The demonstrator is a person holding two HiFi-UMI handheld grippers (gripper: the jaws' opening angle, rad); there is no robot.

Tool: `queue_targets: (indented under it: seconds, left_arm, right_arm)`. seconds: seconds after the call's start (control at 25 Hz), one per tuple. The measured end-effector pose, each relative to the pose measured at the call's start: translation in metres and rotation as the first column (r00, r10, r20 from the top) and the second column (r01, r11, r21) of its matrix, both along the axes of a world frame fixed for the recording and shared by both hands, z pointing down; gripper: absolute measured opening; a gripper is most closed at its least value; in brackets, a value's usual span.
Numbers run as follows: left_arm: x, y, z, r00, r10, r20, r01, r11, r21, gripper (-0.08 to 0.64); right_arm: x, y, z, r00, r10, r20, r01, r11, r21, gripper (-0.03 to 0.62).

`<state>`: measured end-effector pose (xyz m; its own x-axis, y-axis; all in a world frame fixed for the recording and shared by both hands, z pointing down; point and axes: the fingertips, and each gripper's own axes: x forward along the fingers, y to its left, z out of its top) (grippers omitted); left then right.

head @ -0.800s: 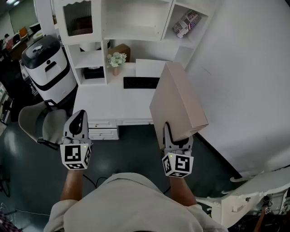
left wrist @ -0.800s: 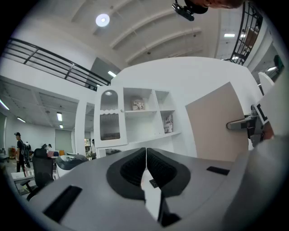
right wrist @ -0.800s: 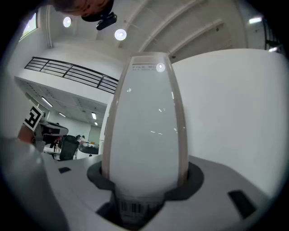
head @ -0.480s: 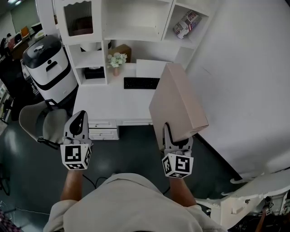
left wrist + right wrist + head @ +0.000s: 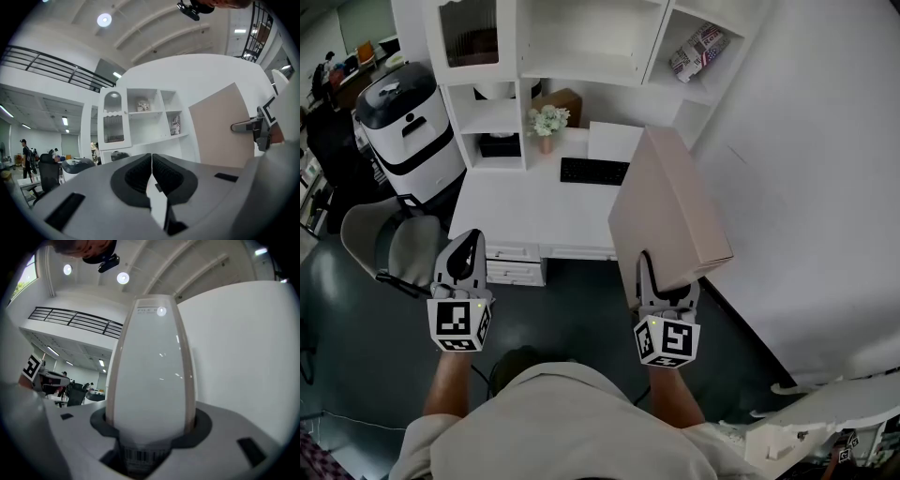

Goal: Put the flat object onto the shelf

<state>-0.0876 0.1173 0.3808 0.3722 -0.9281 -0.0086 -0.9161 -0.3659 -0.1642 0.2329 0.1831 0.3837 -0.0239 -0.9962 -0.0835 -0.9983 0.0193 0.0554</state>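
Shelf [image 5: 649, 42] slightly rightward; flat box [image 5: 670, 211] still in right gripper [image 5: 662, 277]

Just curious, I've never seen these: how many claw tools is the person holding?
2. The left gripper is at lower left, jaws together and empty; the right gripper is at lower centre, clamped on the flat beige box. None seems hidden.

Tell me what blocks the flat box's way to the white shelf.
Nothing visible: open air lies between the flat box, clamped in the right gripper, and the shelf. The desk with its keyboard sits below that path.
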Motion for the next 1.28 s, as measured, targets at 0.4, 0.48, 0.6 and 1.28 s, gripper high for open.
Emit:
queue_targets:
  seconds: [0.4,0.48,0.6,1.28]
  left_arm:
    - [0.000,-0.039,0.016,1.000,-0.014,-0.015,0.014,1.000,-0.016,0.006]
    - [-0.001,-0.055,0.018,1.000,-0.010,-0.022,0.010,1.000,-0.014,0.006]
    - [-0.006,-0.083,0.018,0.999,-0.003,-0.033,0.002,1.000,-0.011,0.006]
    - [-0.038,-0.255,0.019,0.992,0.111,-0.062,-0.113,0.993,-0.032,0.006]
  right_arm:
    - [-0.002,-0.049,0.008,1.000,-0.028,-0.015,0.027,1.000,-0.015,0.268]
    - [-0.006,-0.064,0.008,0.999,-0.028,-0.022,0.027,0.999,-0.018,0.268]
    - [-0.011,-0.089,0.007,0.999,-0.023,-0.031,0.022,1.000,-0.018,0.268]
    - [-0.053,-0.242,-0.014,0.994,0.074,-0.079,-0.076,0.997,-0.014,0.268]
